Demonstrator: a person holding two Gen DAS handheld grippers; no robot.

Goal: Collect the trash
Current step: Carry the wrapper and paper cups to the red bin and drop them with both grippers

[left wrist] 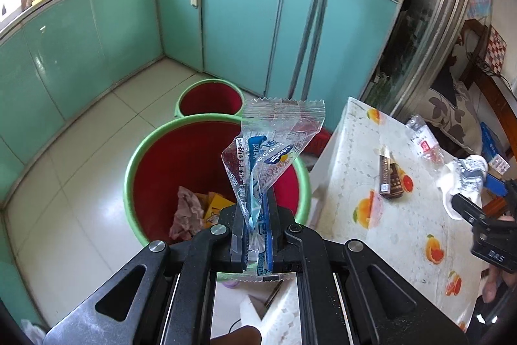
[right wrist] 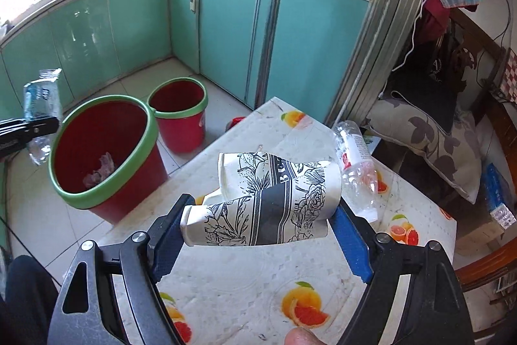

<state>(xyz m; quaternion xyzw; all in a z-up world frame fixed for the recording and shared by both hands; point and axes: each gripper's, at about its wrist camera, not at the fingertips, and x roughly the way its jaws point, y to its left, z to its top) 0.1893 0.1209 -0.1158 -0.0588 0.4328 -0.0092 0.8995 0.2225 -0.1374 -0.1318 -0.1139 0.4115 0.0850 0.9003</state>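
My left gripper [left wrist: 255, 215] is shut on a clear plastic wrapper [left wrist: 274, 138] with blue print and holds it over the large red bin [left wrist: 135, 164] with a green rim. Crumpled pink paper [left wrist: 187, 212] and a yellow packet [left wrist: 216, 206] lie inside the bin. My right gripper [right wrist: 263, 206] clamps a crushed white paper cup [right wrist: 274, 183] with black flower print between its blue pads, raised above the table [right wrist: 242, 280]. At the left edge of the right wrist view, the left gripper [right wrist: 48, 122] shows with the wrapper [right wrist: 42, 99].
A smaller red bin [right wrist: 203, 99] stands behind the large one [right wrist: 152, 125] on the tiled floor. A squashed clear bottle [right wrist: 355, 164] and a brown packet [left wrist: 389, 180] lie on the fruit-print tablecloth. A mop handle [left wrist: 310, 31] leans on the teal cabinets.
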